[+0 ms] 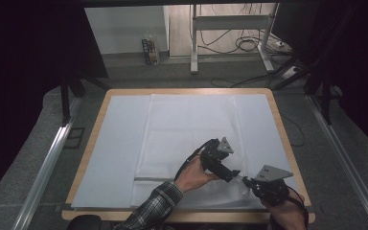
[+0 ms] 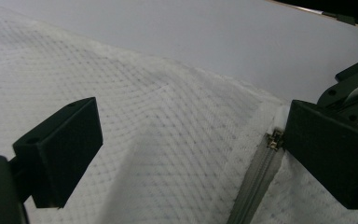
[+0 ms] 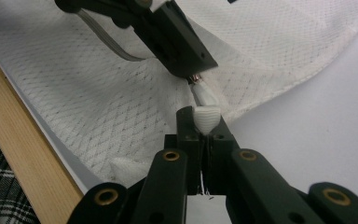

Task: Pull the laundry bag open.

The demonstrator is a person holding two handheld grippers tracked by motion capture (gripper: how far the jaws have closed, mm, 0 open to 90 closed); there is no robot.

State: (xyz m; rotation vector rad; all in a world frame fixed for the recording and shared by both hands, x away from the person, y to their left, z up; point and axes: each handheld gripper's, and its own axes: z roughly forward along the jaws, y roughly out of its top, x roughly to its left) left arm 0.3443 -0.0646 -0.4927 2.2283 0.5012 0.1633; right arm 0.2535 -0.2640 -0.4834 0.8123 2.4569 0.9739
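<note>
Right fingers [image 3: 193,123] pinch the mesh cover's [image 1: 187,129] corner; left fingers [image 2: 70,149] spread over the wooden table [image 1: 100,110].

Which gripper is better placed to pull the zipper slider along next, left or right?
Left, probably. The left gripper stands open with one jaw beside the small metal zipper slider, while the right gripper is shut on the white mesh cover's corner tab.

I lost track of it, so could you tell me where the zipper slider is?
In the left gripper view, the zipper slider sits at the right, against the right jaw.
</note>
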